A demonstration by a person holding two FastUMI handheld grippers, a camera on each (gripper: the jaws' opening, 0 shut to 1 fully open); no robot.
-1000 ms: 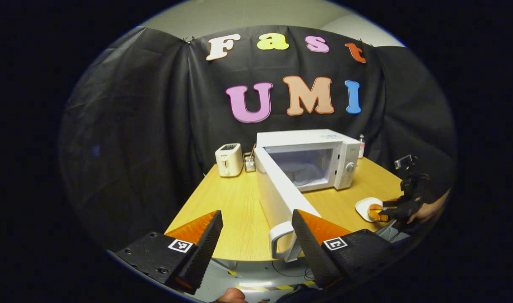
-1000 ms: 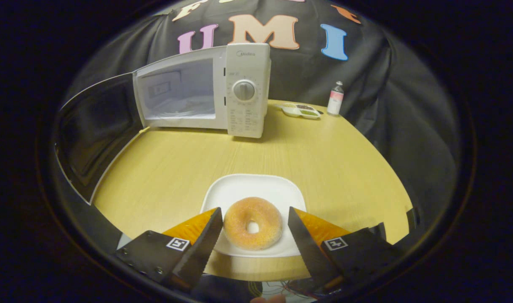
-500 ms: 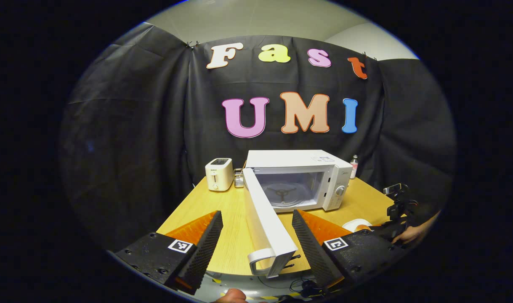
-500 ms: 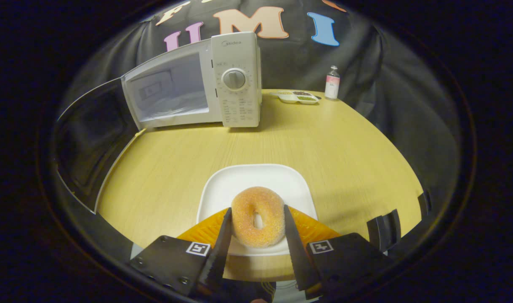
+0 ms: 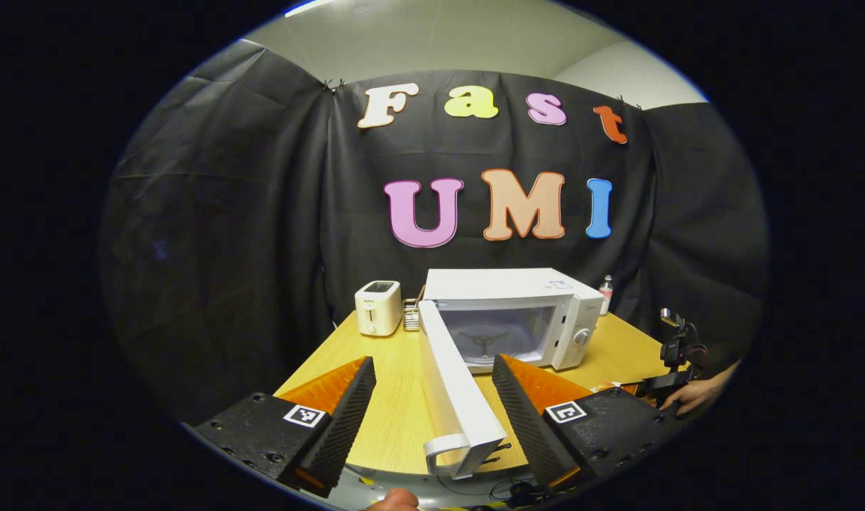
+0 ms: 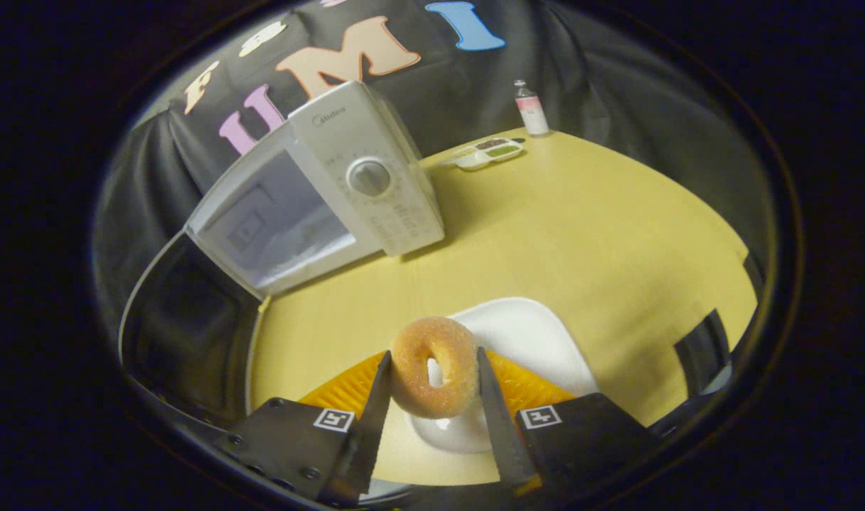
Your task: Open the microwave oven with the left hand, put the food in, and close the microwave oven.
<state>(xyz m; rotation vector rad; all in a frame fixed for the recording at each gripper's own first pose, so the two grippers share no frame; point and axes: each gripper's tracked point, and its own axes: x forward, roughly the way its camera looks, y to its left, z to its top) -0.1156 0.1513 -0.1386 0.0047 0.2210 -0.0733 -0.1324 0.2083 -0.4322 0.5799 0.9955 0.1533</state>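
Doughnut clamped in the right gripper [image 6: 429, 397], microwave [image 5: 517, 312] standing open.

In the right gripper view both fingers press on the sides of the sugared doughnut [image 6: 433, 365], which sits tilted between them above the near edge of the white plate [image 6: 528, 337] on the yellow table [image 6: 581, 227]; whether it is fully clear of the plate is hard to judge from this angle. The microwave's cavity faces the camera, with its door [image 6: 184, 341] swung out to the left. In the left gripper view the left gripper [image 5: 432, 419] has its jaws wide apart, holding nothing, with the edge of the open door [image 5: 450, 387] and its handle [image 5: 446, 451] seen between them. A toaster [image 5: 377, 307] stands left of the microwave, a small bottle [image 5: 605, 294] behind its right side.
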